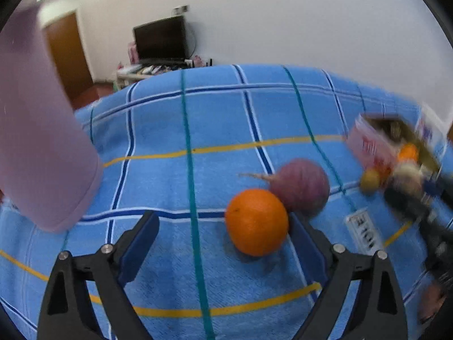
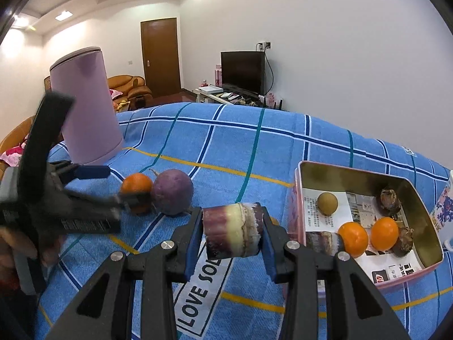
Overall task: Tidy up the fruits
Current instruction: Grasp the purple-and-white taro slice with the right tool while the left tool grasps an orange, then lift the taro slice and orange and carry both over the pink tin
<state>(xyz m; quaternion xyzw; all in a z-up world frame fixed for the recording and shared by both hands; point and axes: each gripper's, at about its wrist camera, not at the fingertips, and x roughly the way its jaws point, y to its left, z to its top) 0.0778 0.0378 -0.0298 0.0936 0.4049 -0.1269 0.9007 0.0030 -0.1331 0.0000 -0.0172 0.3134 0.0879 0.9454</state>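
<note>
Towelling of blue plaid cloth with yellow and teal stripes covers the tabletop. Near the right camera, the right hand-held gripper pinches a short purple-and-cream sugarcane segment crosswise, above the cloth just left of the pink rectangular tin box holding two oranges, a small brown round fruit and dark knobbly pieces. The left hand-held gripper is spread wide, reaching low over the cloth, its right finger touching a round orange that sits against a purple round root vegetable. Farther off stand a tall lilac cylindrical container, a black television and a brown wooden door.
</note>
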